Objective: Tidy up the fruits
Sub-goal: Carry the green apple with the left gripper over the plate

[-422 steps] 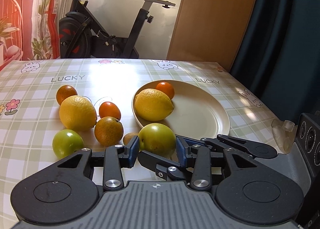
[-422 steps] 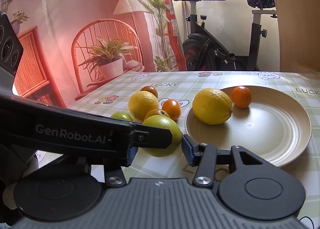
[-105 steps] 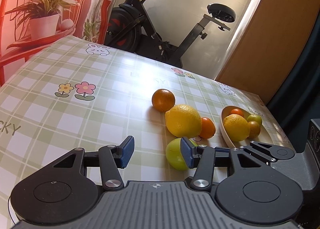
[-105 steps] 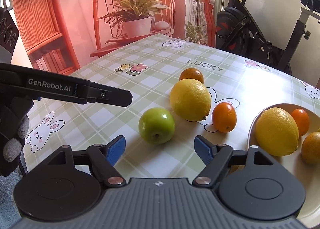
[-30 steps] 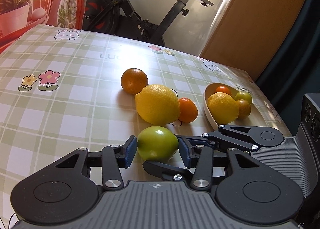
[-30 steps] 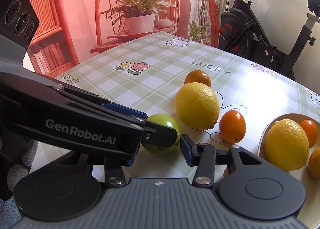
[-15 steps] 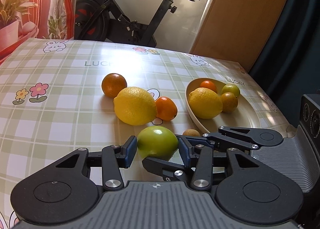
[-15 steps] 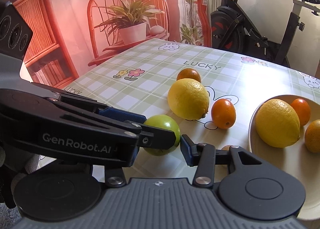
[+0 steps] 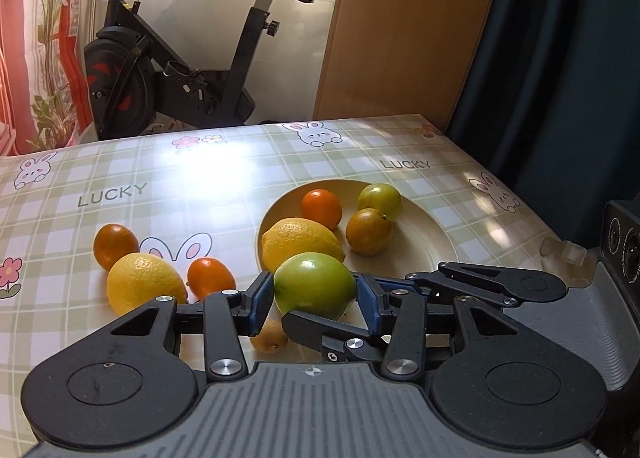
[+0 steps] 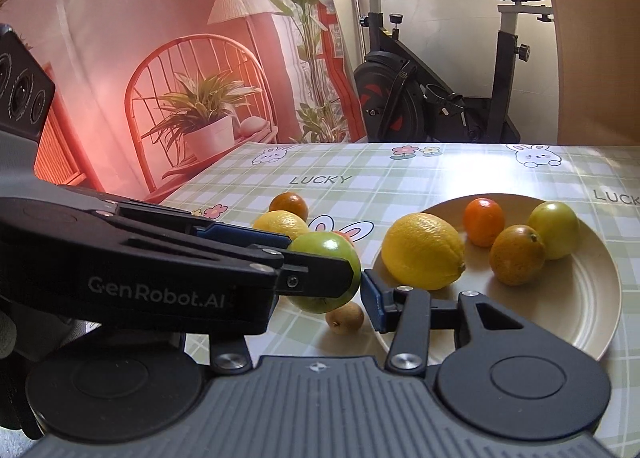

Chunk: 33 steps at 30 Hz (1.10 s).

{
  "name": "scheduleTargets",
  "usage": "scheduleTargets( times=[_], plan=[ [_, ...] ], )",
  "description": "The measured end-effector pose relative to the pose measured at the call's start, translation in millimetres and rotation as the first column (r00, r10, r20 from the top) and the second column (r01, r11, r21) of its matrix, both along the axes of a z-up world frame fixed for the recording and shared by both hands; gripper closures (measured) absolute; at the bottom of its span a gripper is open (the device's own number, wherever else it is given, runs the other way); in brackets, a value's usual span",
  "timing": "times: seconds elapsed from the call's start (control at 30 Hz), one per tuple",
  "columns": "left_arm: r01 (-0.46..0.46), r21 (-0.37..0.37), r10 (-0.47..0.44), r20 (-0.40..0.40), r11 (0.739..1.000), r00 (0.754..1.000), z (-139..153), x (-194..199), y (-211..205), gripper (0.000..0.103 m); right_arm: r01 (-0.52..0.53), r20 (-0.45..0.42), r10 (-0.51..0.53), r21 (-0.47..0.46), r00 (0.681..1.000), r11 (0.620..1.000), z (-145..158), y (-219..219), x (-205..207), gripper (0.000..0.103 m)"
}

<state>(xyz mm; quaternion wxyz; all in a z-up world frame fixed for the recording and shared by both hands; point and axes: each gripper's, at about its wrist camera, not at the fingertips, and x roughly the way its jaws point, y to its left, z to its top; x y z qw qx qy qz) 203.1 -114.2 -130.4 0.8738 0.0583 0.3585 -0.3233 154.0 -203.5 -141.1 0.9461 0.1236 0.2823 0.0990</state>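
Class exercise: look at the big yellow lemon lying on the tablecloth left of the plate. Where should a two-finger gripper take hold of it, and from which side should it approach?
Probably grip the lemon across its short, fat middle, not end to end. It lies lengthwise, with one orange behind it and another close by its right end, so coming down from above and from the near side looks clearest.

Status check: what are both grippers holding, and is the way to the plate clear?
Left gripper and right gripper both shut on green apple, lifted. Plate just ahead, four fruits in it. Small brown fruit on tablecloth below, off the path.
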Motion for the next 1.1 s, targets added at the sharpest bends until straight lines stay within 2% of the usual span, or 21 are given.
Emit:
scheduleTargets(
  times=[0.2,0.37,0.53,0.6,0.73,0.87,1.1],
  plan=[
    [0.08,0.023,-0.081,0.007,0.996,0.997,-1.8,1.6,-51.8,0.054,0.107,0.015,-0.107,0.014,0.994,0.994,0.2,-40.9,-14.3,0.055],
    [0.145,0.014,-0.145,-0.002,0.989,0.989,-8.0,7.9,-91.6,0.053,0.187,0.023,-0.187,0.002,0.982,0.982,-2.6,-74.0,-23.4,0.055],
    [0.164,0.019,-0.164,-0.031,0.986,0.986,-22.2,17.6,-120.3,0.055,0.242,0.03,-0.241,-0.028,0.97,0.97,-7.7,-101.7,-28.5,0.055],
    [0.169,0.001,-0.169,-0.047,0.986,0.985,-25.2,21.0,-126.5,0.063,0.248,0.047,-0.245,-0.062,0.968,0.967,-10.4,-107.1,-29.4,0.056],
    [0.154,0.037,-0.152,-0.052,0.987,0.987,-31.8,26.6,-136.4,0.062,0.248,0.061,-0.243,-0.102,0.968,0.963,-15.7,-116.2,-24.4,0.056],
    [0.162,0.028,-0.16,-0.067,0.986,0.985,-33.5,27.4,-135.4,0.059,0.244,0.043,-0.24,-0.131,0.97,0.961,-25.0,-118.1,-17.3,0.058],
    [0.165,0.034,-0.163,-0.066,0.986,0.984,-35.1,31.6,-139.4,0.057,0.255,0.061,-0.249,-0.105,0.967,0.961,-33.2,-122.3,-20.3,0.057]
  ],
)
